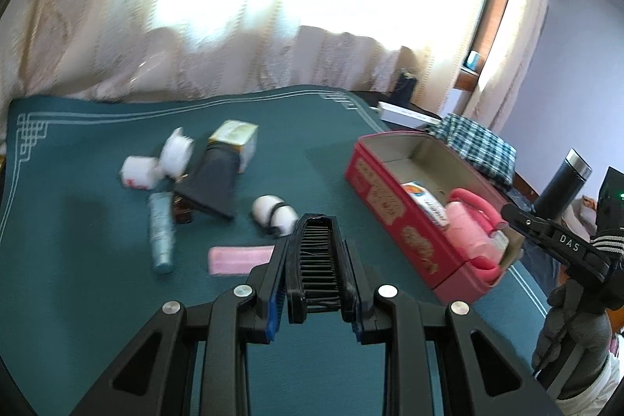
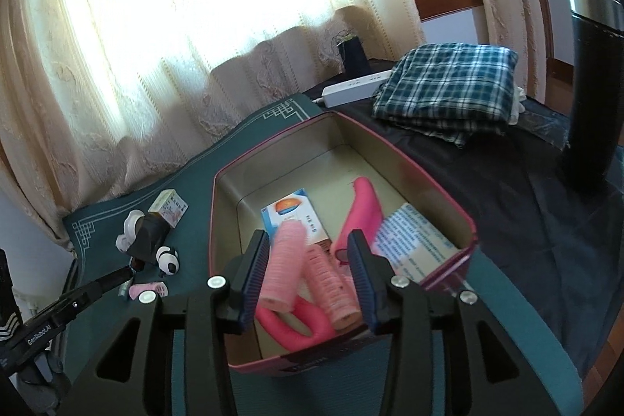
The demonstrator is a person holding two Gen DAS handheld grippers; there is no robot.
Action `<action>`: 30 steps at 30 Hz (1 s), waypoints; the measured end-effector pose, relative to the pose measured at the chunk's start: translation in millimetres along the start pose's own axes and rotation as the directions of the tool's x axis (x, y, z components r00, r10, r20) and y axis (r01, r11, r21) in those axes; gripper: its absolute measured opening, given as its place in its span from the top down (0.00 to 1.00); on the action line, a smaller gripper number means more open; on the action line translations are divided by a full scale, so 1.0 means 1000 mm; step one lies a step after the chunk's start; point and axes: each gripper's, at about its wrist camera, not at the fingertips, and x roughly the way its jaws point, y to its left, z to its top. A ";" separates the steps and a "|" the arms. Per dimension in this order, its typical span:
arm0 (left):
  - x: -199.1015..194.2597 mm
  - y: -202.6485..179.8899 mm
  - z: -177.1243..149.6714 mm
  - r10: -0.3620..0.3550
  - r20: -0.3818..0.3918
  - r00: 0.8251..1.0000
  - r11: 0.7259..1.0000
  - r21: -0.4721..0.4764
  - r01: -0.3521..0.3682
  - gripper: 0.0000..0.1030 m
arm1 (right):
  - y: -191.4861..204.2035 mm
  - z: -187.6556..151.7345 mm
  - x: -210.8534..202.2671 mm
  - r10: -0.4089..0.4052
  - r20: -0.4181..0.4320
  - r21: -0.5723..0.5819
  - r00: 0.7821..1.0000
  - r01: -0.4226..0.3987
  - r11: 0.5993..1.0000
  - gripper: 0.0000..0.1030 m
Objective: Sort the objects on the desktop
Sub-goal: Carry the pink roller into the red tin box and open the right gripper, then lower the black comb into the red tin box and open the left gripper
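Observation:
My left gripper (image 1: 316, 242) is shut on a black comb (image 1: 316, 256), held above the green mat (image 1: 78, 299). On the mat lie a silver-blue tube (image 1: 160, 236), a pink packet (image 1: 238, 259), a panda-patterned item (image 1: 271, 215), a dark pouch (image 1: 212, 184), a yellow carton (image 1: 236, 137) and white rolls (image 1: 136, 172). The red tin box (image 1: 386, 197) stands to the right. My right gripper (image 2: 307, 238) hangs open over that box (image 2: 234, 190). Below its jaws lie two pink hair rollers (image 2: 282, 264) (image 2: 331, 287), the left one blurred, beside a pink curved piece (image 2: 360, 209) and a printed leaflet (image 2: 413, 240).
A folded plaid cloth (image 2: 444, 84), a white power strip (image 2: 351, 86) and a tall dark flask (image 2: 592, 84) sit on the black surface beyond the box. A lace curtain hangs behind the table. A gloved hand (image 1: 565, 330) is at the right edge.

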 end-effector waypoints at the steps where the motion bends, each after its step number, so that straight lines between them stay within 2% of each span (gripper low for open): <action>1: 0.002 -0.007 0.001 -0.003 -0.002 1.000 1.000 0.010 0.003 0.73 | -0.002 0.000 -0.002 0.002 0.004 0.002 1.000 -0.002 1.000 0.55; 8: 0.015 -0.060 0.009 -0.033 -0.023 0.999 0.995 0.090 0.035 0.73 | -0.021 -0.002 -0.013 0.038 0.013 0.029 0.999 -0.038 0.999 0.47; 14: 0.027 -0.103 0.017 -0.059 -0.027 0.998 0.988 0.142 0.063 0.73 | -0.034 -0.003 -0.020 0.060 0.021 0.033 0.998 -0.061 0.998 0.46; 20: 0.047 -0.140 0.026 -0.086 -0.038 0.996 0.978 0.187 0.092 0.73 | -0.051 -0.002 -0.026 0.056 0.034 0.050 0.998 -0.058 0.997 0.44; 26: 0.074 -0.159 0.030 -0.120 -0.039 0.992 0.975 0.181 0.126 0.73 | -0.061 -0.003 -0.027 0.029 0.042 0.055 0.999 -0.031 0.998 0.44; 27: 0.077 -0.160 0.031 -0.130 -0.043 0.991 0.974 0.179 0.136 0.72 | -0.063 -0.003 -0.026 0.030 0.039 0.058 0.999 -0.032 0.998 0.44; 28: 0.080 -0.161 0.031 -0.135 -0.049 0.990 0.974 0.179 0.142 0.65 | -0.063 -0.003 -0.025 0.030 0.038 0.058 0.999 -0.032 0.998 0.44; 29: 0.081 -0.162 0.030 -0.137 -0.052 0.989 0.973 0.178 0.144 0.50 | -0.064 -0.003 -0.025 0.030 0.037 0.058 0.999 -0.032 0.998 0.44; 30: 0.081 -0.161 0.029 -0.133 -0.046 0.990 0.974 0.177 0.140 0.47 | -0.064 -0.004 -0.024 0.032 0.035 0.058 0.999 -0.034 0.998 0.44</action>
